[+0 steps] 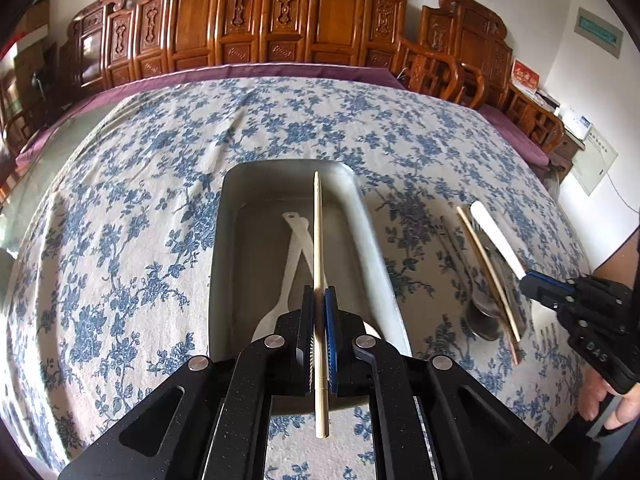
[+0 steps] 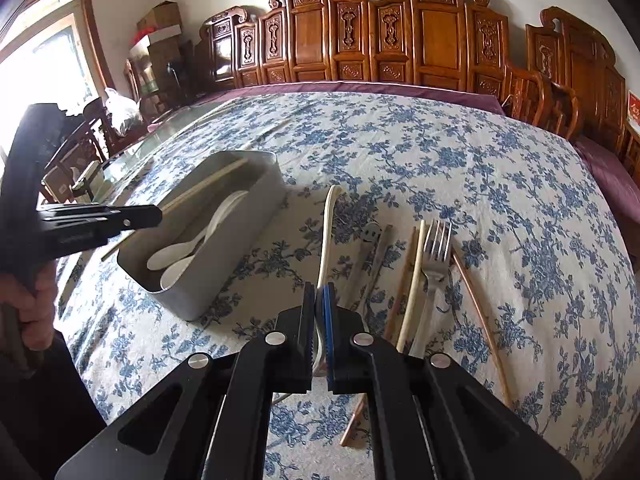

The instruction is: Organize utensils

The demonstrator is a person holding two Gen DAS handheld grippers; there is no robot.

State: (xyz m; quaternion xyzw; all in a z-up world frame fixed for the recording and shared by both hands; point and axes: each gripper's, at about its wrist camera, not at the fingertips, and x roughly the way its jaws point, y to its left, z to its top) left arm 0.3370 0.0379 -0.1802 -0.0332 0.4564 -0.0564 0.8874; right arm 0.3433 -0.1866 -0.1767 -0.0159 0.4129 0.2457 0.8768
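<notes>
My left gripper (image 1: 319, 300) is shut on a pale wooden chopstick (image 1: 317, 232) and holds it lengthwise over the grey rectangular bin (image 1: 228, 216). Two white spoons (image 1: 294, 248) lie inside the bin. My right gripper (image 2: 319, 294) is shut on a white spoon (image 2: 327, 232) by its handle, lifted above the cloth right of the bin (image 2: 248, 240). In the right wrist view the left gripper (image 2: 154, 214) shows at the left with the chopstick (image 2: 208, 184) over the bin. On the cloth lie a metal fork (image 2: 434, 264), a cream chopstick (image 2: 412, 284) and reddish-brown chopsticks (image 2: 478, 312).
A metal spoon (image 2: 370, 256) with a smiley face lies on the blue floral tablecloth (image 2: 440, 152). Carved wooden chairs (image 2: 384, 28) line the far side of the table. A person's hand (image 2: 32, 312) holds the left gripper's handle.
</notes>
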